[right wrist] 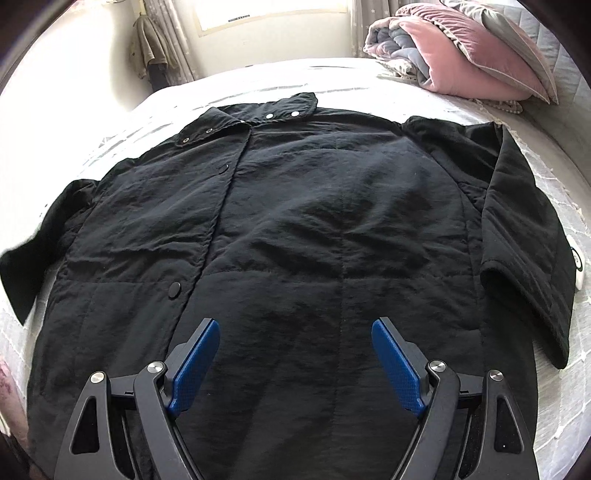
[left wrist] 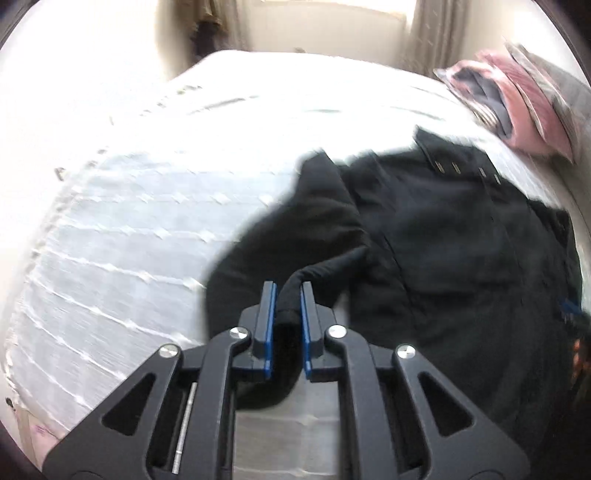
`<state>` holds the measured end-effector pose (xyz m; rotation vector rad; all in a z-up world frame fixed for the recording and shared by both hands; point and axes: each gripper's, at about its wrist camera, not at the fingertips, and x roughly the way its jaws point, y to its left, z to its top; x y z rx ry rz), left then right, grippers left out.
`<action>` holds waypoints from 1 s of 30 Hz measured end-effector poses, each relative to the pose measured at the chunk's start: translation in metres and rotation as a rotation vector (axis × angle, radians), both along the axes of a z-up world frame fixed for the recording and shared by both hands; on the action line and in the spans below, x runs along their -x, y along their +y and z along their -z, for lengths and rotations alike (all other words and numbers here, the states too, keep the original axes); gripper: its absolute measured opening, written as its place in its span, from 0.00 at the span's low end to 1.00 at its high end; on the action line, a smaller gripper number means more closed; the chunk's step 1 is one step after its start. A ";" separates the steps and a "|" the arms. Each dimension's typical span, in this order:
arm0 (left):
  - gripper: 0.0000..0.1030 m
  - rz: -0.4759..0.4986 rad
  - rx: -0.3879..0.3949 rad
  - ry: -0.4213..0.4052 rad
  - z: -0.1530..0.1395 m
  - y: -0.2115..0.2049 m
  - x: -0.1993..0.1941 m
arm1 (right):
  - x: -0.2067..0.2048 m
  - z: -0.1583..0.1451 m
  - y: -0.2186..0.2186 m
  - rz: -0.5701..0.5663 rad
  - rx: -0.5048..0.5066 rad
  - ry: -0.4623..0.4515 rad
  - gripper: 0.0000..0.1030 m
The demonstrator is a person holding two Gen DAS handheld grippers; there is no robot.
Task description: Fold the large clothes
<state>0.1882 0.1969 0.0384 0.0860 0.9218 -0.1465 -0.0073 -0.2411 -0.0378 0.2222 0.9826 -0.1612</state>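
Observation:
A large black snap-button jacket (right wrist: 314, 206) lies front up on the bed, collar toward the window. Its right sleeve (right wrist: 524, 221) is folded in over the body. My left gripper (left wrist: 288, 295) is shut on the cuff of the other black sleeve (left wrist: 295, 236) and holds it lifted off the bed; the jacket body (left wrist: 461, 229) lies to its right. That view is motion-blurred. My right gripper (right wrist: 295, 332) is open and empty, hovering above the jacket's lower front.
The bed has a white quilted cover (left wrist: 110, 229), also seen in the right wrist view (right wrist: 554, 158). A pink and grey pile of bedding (right wrist: 461, 48) sits at the far right corner; it also shows in the left wrist view (left wrist: 517, 103). A window with curtains (right wrist: 273, 14) is behind.

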 end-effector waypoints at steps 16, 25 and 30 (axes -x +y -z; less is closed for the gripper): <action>0.17 -0.342 -0.151 -0.096 -0.041 0.155 -0.138 | -0.016 0.010 0.018 -0.040 0.085 0.038 0.83; 0.75 -0.418 -0.020 -0.034 -0.003 0.192 -0.121 | -0.026 0.013 0.040 -0.100 0.091 0.042 0.83; 0.75 -0.455 0.048 0.134 0.061 0.212 -0.106 | -0.026 0.016 0.049 -0.118 0.103 0.047 0.83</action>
